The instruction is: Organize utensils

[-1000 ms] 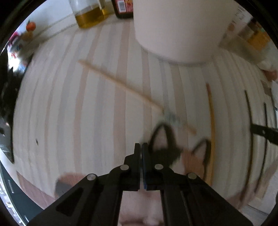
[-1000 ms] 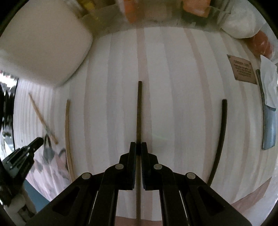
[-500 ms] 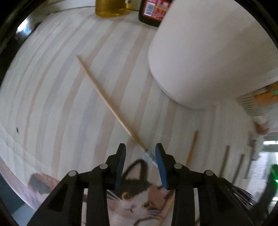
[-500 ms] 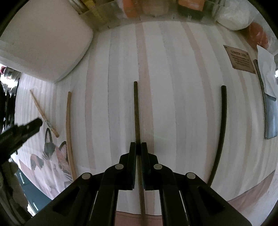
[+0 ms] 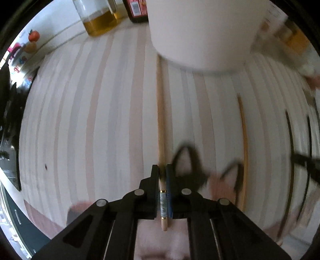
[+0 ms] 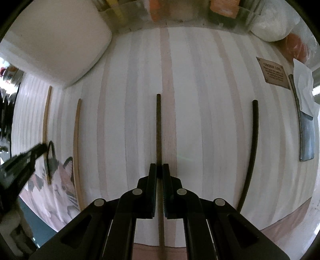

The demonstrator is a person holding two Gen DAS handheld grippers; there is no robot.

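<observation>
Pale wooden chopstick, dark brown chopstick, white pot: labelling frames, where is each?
Pale wooden chopstick point(image 5: 161, 112): left wrist view, mid-shaft.
Dark brown chopstick point(image 6: 158, 128): right wrist view, shaft ahead of the gripper.
White pot point(image 5: 202, 30): left wrist view, side wall.

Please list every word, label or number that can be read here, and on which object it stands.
"GREEN LIFE": heading on the brown tag on the striped cloth; the lines under it are too small to read.
Red label on the dark bottle: too blurred to read.

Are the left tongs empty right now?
No: the left tongs are shut on a light wooden chopstick running forward between the jaws.
</observation>
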